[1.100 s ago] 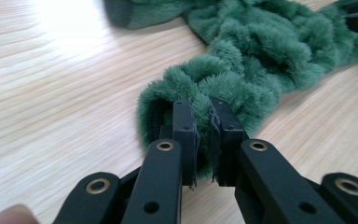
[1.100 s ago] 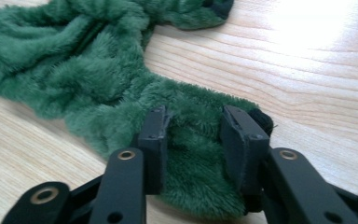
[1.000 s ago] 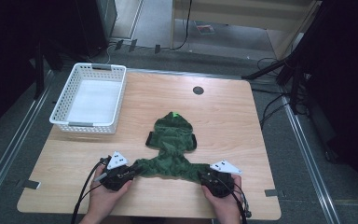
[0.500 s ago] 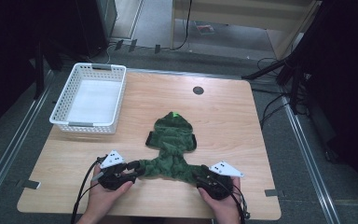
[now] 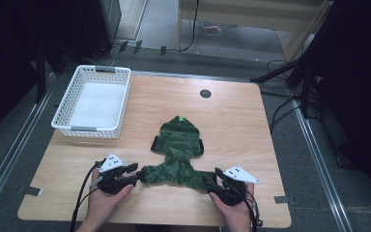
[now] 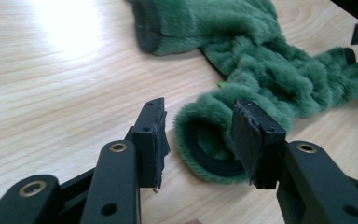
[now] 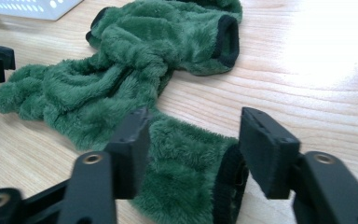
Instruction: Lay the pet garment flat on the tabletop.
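Both the left gripper point(image 6: 198, 140) and the right gripper point(image 7: 191, 144) have just been opening, jaws now slack around the cuffs of the fuzzy green fleece garment point(image 5: 178, 150) lying mid-table, so either sleeve could spring back and bunch up.

A small green fleece garment point(image 5: 178, 150) with black-trimmed cuffs lies flat on the wooden table point(image 5: 232, 121), hood pointing away from the person, its two sleeves spread out sideways toward the near edge.
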{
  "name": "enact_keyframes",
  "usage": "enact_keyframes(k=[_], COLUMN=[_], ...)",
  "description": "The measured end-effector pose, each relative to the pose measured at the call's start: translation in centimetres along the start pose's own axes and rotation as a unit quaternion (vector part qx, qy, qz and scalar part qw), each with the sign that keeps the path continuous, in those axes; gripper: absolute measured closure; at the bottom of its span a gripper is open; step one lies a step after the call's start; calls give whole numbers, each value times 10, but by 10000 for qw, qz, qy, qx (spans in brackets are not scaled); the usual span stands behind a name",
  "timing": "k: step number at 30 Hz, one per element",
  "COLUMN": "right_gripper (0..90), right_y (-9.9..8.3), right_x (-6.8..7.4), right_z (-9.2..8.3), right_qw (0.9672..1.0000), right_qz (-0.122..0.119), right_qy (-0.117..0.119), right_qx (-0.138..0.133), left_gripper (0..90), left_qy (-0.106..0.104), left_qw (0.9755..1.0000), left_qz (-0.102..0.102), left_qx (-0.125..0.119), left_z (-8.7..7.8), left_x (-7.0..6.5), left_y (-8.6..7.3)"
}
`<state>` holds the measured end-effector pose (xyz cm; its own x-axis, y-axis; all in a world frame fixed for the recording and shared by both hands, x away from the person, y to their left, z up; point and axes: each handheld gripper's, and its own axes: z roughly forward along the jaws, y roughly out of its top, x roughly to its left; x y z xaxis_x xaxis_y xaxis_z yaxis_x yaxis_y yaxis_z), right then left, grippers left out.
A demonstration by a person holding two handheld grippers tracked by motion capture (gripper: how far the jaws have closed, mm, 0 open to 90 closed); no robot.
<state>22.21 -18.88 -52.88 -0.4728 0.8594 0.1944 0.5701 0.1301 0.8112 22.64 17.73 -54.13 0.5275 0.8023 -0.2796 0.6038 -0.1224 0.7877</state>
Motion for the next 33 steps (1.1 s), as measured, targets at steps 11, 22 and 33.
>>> enact_keyframes(k=[11,22,33], right_gripper=[376,377,53], right_y=[1,1,10], right_x=[-12,-22,-23], right_z=[-5,-8,-16], right_qw=[9995,9991,9994], right_qz=[123,217,-17], right_qy=[-299,-350,-346], right_qx=[-46,-71,-64], left_gripper=[613,547,137], left_qy=[-43,-144,281], left_qw=[9981,9977,9982], left_qz=[374,505,373], left_qx=[485,426,-368], left_z=[14,7,-22], left_x=[-11,-13,1], left_y=[-8,-14,-14])
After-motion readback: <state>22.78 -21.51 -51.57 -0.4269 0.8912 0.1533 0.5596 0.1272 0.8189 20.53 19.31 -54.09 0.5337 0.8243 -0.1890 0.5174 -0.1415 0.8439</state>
